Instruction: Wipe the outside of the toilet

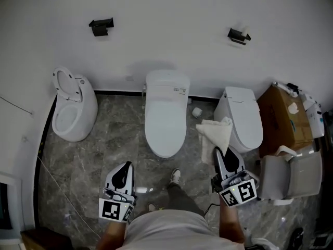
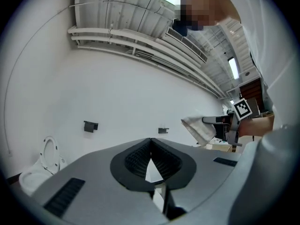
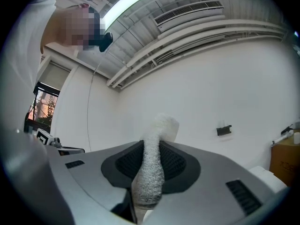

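We pinch the cloth (image 1: 215, 132) in the right gripper (image 1: 218, 151); left gripper (image 1: 124, 167) closed, empty. Cloth may slip against the toilet (image 1: 165, 123).

A cloth (image 1: 216, 134) hides part of the right-hand toilet (image 1: 244, 116); the middle toilet (image 1: 165, 124) has a label (image 1: 177, 90) too small to read.

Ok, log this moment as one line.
left gripper: shut, empty | right gripper: shut on cloth | cloth: hanging free | middle toilet: lid closed

three toilets (image 1: 74, 111) (image 1: 165, 116) (image 1: 245, 117), two wall holders (image 1: 101, 26) (image 1: 238, 35), two hand-held grippers (image 1: 124, 170) (image 1: 218, 155), one cloth (image 1: 216, 133), one box (image 1: 283, 113), perhaps one paper roll (image 1: 196, 111).
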Tool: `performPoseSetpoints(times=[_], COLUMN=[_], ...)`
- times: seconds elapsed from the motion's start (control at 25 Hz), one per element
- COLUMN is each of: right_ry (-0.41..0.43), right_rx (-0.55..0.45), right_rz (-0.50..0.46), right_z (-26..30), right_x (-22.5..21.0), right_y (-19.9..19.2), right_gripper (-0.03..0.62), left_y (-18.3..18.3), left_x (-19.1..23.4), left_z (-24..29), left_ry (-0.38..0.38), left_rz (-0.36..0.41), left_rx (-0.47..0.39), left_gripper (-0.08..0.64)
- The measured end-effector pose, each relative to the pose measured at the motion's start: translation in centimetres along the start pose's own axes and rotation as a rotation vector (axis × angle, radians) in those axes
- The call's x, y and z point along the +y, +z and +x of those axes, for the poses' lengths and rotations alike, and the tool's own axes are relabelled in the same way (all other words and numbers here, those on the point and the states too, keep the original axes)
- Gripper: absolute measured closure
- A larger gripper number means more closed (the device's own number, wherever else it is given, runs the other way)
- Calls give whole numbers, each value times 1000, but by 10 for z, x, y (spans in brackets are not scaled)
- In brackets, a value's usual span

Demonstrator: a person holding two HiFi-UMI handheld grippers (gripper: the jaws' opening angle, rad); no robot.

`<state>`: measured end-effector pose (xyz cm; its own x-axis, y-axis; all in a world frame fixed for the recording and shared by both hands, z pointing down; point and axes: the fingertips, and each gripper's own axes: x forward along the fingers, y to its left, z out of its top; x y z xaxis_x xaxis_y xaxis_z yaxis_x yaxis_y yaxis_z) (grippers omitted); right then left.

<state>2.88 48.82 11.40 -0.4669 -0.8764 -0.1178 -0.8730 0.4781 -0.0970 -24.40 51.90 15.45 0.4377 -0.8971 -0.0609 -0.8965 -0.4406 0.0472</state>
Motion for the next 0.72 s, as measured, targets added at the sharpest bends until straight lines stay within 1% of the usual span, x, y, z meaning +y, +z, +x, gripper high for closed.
performPoseSetpoints(times=[0.16, 0.4, 0.52, 0.72], right_ry=[27, 62, 84, 116], right_rx=[-1, 3, 11, 58], right_rz=[6, 18, 41, 89], right_z=[59, 136, 165, 192], right_x=[-51, -135, -168, -209], right_y=[-1, 0, -4, -27], right_gripper=[477, 478, 479, 479], left_y=[-3, 6, 2, -9], left_x=[4, 4, 2, -10], left_z=[73, 186, 228, 280], left_ry=[-1, -2, 4, 7], left_rz=[2, 21, 18, 9], left_rx=[9, 4, 23, 57], left_gripper=[542, 543, 543, 543])
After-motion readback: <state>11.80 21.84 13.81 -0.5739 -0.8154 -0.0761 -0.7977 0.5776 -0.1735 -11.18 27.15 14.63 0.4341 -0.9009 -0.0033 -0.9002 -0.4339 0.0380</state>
